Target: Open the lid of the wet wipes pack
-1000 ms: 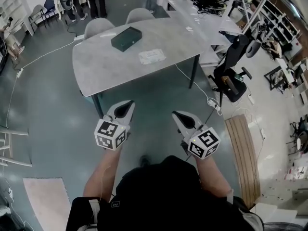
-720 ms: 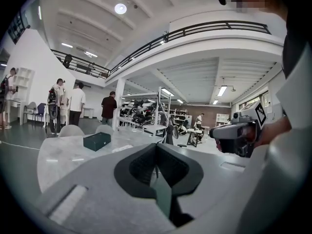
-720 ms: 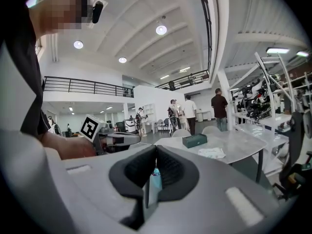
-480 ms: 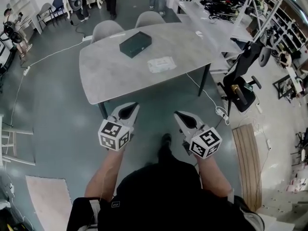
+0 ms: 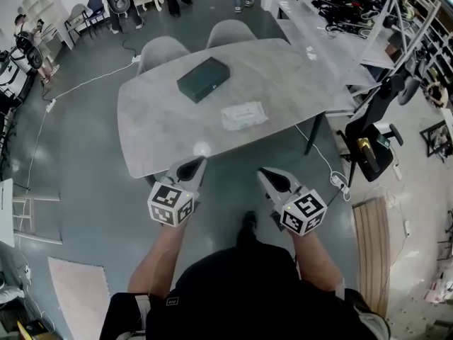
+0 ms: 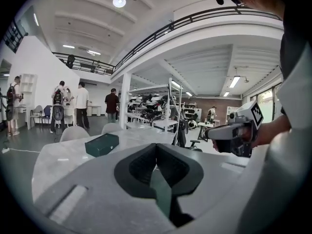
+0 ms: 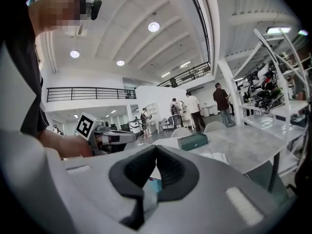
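The wet wipes pack (image 5: pixel 244 115), flat and white, lies on the grey table (image 5: pixel 159 129) right of its middle; it also shows as a pale patch (image 7: pixel 215 156) in the right gripper view. My left gripper (image 5: pixel 199 161) hangs at the table's near edge, its jaws shut with nothing in them (image 6: pixel 156 145). My right gripper (image 5: pixel 262 173) is beside it over the floor, short of the table, jaw tips together and empty (image 7: pixel 156 146). Both point toward the table, and the pack is well ahead of them.
A dark green box (image 5: pixel 203 78) sits on the table behind the pack. Two grey chairs (image 5: pixel 161 48) stand at the far side. A black office chair (image 5: pixel 371 137) and a power strip with cable (image 5: pixel 341 183) are on the right. People stand at the back.
The table and pack have come closer in the head view. Both grippers have moved forward together up to the table's near edge, still shut.
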### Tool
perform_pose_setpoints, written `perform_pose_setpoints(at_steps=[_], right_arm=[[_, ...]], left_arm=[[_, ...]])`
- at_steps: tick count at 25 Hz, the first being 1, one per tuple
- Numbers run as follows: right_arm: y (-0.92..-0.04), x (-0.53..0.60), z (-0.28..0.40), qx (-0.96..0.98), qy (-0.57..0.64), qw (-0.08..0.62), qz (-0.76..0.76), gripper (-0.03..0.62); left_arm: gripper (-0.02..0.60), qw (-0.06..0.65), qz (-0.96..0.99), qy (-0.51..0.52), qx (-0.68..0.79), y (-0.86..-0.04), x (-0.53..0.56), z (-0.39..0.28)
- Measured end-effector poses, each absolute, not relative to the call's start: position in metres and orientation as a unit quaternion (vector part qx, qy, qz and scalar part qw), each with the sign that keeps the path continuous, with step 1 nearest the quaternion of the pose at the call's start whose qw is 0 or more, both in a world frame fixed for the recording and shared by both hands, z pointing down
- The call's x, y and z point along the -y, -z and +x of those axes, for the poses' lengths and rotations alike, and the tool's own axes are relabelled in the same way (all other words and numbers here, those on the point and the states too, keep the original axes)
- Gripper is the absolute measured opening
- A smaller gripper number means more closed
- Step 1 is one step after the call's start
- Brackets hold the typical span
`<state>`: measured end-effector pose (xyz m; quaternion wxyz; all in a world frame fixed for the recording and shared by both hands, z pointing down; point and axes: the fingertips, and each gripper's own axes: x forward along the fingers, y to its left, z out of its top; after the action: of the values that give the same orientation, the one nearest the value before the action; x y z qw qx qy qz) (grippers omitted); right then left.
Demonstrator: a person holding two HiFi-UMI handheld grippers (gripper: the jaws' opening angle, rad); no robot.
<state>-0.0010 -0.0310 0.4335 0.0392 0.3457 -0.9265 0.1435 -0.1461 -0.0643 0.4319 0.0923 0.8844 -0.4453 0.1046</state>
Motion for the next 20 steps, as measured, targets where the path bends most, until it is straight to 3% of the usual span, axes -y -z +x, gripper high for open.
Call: perform_pose_setpoints(at_steps=[11,20], right_arm=[[-0.447,0.143,0.062,0.931,-0.156,0.043,0.328,0.003],[-0.454,0.187,0.058,0.929,-0.168,0.055,0.325,0.003]], left_arm=[[0.009,0.100,0.880,-0.132,0.445,-0.440,0.174,-0.071],[0.009,0.104,0.886,-0.139,0.430,-0.447,0.231,-0.061]])
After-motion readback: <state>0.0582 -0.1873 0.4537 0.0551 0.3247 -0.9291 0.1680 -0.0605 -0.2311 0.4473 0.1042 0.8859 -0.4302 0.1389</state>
